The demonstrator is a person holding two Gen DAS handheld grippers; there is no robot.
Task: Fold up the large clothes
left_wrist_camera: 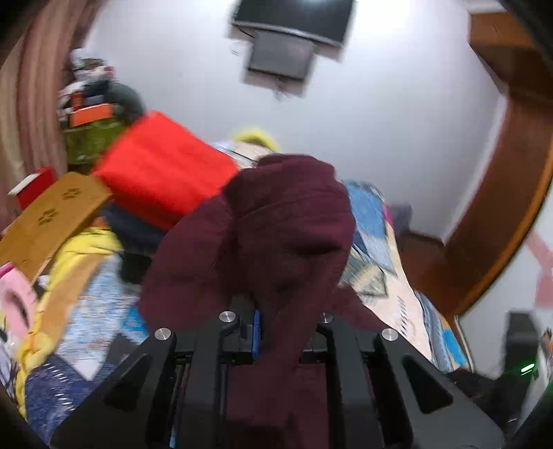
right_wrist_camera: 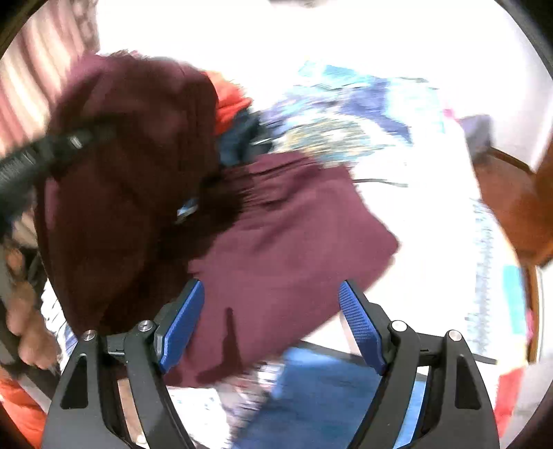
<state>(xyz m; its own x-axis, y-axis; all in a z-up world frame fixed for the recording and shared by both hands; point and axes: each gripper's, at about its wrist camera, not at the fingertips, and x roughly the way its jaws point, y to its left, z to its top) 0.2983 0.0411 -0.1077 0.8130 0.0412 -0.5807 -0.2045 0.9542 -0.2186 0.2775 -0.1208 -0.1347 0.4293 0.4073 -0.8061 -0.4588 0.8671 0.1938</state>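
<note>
A home bedroom: patterned bedspread [left_wrist_camera: 397, 276], wall-mounted TV [left_wrist_camera: 293, 17], curtain [left_wrist_camera: 31, 103], piled clothes [left_wrist_camera: 103, 114].

Your left gripper [left_wrist_camera: 281, 331] is clamped nearly closed on the maroon garment [left_wrist_camera: 276, 221], pitched downward. Your right gripper [right_wrist_camera: 271, 321] has jaws spread wide, blue pads [right_wrist_camera: 361, 324] gripping nothing, angled steeply down.

A bed with a patterned blue quilt [left_wrist_camera: 369, 221] fills the room's middle. At its far left lies a red folded cloth [left_wrist_camera: 162, 172], a brown cardboard sheet [left_wrist_camera: 52, 214] beside that. A dark screen [left_wrist_camera: 293, 20] hangs on the wall beyond the bed.
</note>
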